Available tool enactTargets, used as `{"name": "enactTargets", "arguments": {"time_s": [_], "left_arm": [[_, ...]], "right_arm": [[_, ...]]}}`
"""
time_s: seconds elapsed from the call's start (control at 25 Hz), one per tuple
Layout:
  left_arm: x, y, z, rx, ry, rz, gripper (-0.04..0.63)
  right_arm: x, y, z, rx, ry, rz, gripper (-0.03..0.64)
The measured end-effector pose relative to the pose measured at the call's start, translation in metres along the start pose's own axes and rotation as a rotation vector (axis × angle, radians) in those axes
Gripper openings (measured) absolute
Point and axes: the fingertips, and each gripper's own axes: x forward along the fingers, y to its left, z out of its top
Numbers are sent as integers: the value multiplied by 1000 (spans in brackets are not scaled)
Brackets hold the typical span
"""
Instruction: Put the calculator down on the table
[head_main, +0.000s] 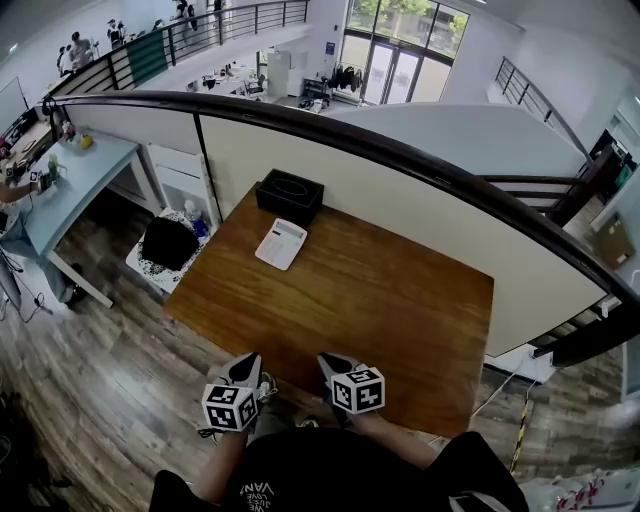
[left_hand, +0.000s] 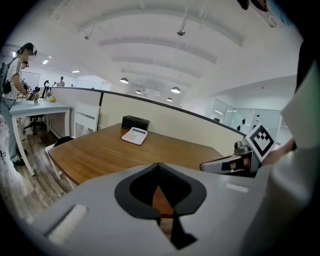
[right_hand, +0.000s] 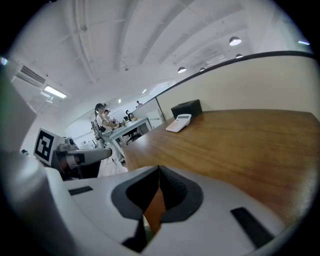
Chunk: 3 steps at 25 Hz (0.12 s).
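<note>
Calculator (head_main: 281, 243) lying down, grippers idling
It is sitting flat on the table (head_main: 380, 300) just beside the box (head_main: 290, 196); left gripper (head_main: 247, 364) and right gripper (head_main: 331, 364) are hovering far from the box, jaws closed on nothing, seemingly finished.

surface: brown wooden bench (head_main: 380, 300) | on it: white calculator (head_main: 281, 243), flat, keys up, far left end | black box (head_main: 290, 196) just behind the calculator, contact unclear

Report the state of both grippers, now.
Left gripper: closed, holding nothing.
Right gripper: closed, holding nothing.
</note>
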Motion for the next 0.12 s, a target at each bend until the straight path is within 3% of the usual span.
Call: {"name": "enactTargets", "arguments": {"time_s": [0.12], "left_arm": [[2,0,0,-1,-3,-3,12]], "right_arm": [[1,0,0,-2,-1,2,16]]}}
